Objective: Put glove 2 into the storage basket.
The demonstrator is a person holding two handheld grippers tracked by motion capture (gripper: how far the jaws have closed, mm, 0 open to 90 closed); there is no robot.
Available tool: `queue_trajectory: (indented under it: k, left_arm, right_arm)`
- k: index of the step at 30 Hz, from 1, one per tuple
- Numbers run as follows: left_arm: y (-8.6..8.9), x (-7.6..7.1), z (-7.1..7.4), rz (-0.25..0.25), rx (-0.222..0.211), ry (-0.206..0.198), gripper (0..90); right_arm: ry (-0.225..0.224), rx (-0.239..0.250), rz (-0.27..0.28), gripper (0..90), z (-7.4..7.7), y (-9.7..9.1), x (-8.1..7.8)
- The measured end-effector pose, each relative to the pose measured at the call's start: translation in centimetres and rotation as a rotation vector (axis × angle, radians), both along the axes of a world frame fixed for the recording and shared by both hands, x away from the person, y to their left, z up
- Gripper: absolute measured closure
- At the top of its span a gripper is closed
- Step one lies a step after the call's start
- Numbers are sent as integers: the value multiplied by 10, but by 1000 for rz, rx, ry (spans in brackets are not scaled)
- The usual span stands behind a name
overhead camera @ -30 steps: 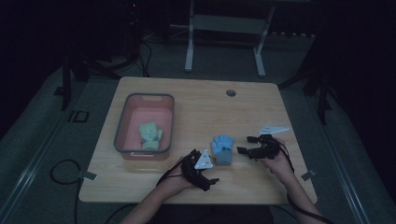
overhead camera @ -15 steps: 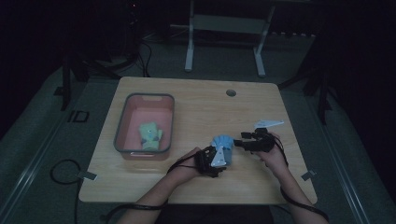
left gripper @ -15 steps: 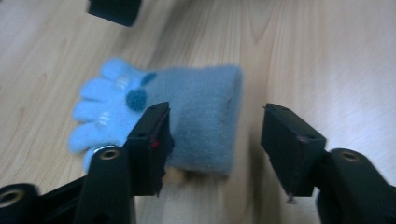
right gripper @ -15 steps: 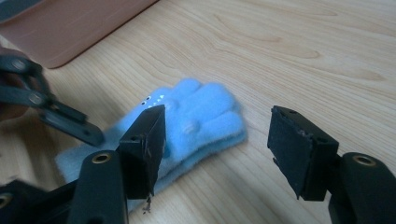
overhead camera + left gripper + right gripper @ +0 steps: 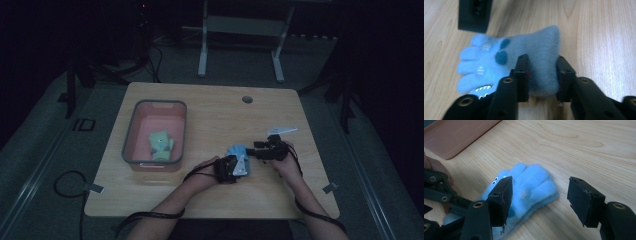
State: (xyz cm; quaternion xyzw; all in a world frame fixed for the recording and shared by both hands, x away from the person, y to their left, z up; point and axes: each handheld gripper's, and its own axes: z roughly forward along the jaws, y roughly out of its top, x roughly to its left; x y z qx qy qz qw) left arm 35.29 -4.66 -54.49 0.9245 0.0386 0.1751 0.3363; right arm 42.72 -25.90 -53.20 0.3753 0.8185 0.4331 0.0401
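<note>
Near the worktop's [image 5: 210, 107] front edge, the left gripper [image 5: 541, 75] pinches the blue glove's [image 5: 506, 65] cuff, apparently firmly; the right gripper [image 5: 541, 195] gapes wide over its fingers.

1. I see the blue glove [image 5: 506, 60]: fuzzy fleece-like cloth, matt.
2. Table [image 5: 584, 150]: light wood-grain top, smooth, slight sheen.
3. Left gripper [image 5: 541, 75] & right gripper [image 5: 541, 195]: black hard plastic-looking jaws, matt; pad edges scuffed.
4. Pink bin [image 5: 131, 135]: smooth plastic, I think.
</note>
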Motion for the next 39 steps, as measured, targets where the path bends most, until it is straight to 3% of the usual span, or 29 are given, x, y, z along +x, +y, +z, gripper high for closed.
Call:
queue_trajectory:
  k: [7, 8, 10, 15, 17, 20, 23, 28, 31, 39]
  left_arm:
    - [3, 3, 1, -6, -3, 27, 732]
    - [3, 4, 1, -8, -6, 33, 734]
    - [4, 6, 1, -9, -10, 45, 737]
    - [4, 6, 1, -16, 2, 45, 745]
    - [4, 6, 2, -15, 5, 46, 746]
    - [6, 7, 2, -10, -2, 57, 747]
    - [8, 6, 3, -3, -1, 65, 747]
    - [11, 4, 8, 5, 22, 64, 749]
    - [14, 3, 12, 7, 41, 56, 750]
    - [29, 1, 34, 23, 41, 32, 751]
  right_arm:
    - [33, -64, 14, 362, -18, 13, 8]
    - [26, -55, 21, 364, -20, 14, 7]
    - [32, -46, 35, 415, -20, 16, 5]
    - [28, -71, 71, 447, -19, 25, 4]
    - [33, -66, 96, 512, -20, 29, 5]
    - [62, -48, 139, 693, -21, 34, 5]
    - [68, -50, 137, 753, -19, 35, 4]
    - [62, -19, 129, 767, -15, 36, 2]
    - [47, -27, 144, 770, -10, 40, 1]
    - [6, -23, 168, 772, 10, 54, 1]
